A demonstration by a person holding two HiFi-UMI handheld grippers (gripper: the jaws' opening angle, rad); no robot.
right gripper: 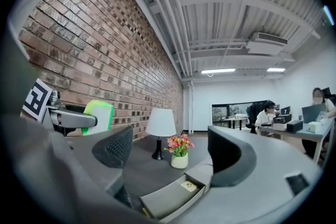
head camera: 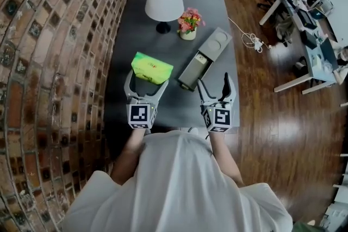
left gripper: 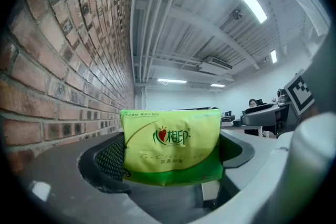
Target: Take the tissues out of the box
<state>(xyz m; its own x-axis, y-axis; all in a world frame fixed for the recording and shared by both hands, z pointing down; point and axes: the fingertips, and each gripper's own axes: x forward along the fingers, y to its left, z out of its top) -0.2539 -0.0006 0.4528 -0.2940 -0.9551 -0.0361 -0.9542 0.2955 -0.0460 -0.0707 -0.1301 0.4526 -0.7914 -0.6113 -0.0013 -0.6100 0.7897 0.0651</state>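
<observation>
One dark counter (head camera: 130, 30) carries a white lamp (head camera: 164, 0) and a long grey box (head camera: 209, 51) with its near drawer slid out. Left hand-held gripper (head camera: 147, 81): jaws clamped on the green tissue pack (head camera: 151, 67), held just left of the box, outside it. Right hand-held gripper (head camera: 214, 80): jaws spread, nothing between them, near the box's open end. Flower pot (head camera: 188, 27): beside the lamp

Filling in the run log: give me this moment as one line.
left gripper: shut on tissue pack | right gripper: open, empty | box: drawer open, on table
</observation>
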